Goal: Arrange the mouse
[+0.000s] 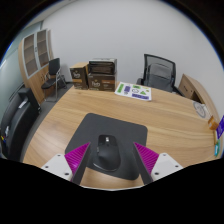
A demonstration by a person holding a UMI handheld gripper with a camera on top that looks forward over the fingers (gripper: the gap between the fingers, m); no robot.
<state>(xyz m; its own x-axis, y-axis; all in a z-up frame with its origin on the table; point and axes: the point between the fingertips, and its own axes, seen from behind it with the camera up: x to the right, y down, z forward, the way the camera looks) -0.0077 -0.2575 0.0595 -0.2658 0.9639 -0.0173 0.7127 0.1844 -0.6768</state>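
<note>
The black mouse (107, 157) sits between the spread fingers of the claw (109, 160) on a dark mat (113, 133) — light, rigid, smooth-shelled, probably best pinched across its flanks. On the desk (165, 118), cardboard boxes (93, 74) stand at eleven o'clock — their contents can't be seen.

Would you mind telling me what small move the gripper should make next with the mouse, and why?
Probably close the fingers on the mouse. It lies between the gripper fingers, at the near edge of the dark mouse pad on the wooden table, and a gap shows at each side between it and the pink pads, so it looks lined up but not yet gripped.
</note>
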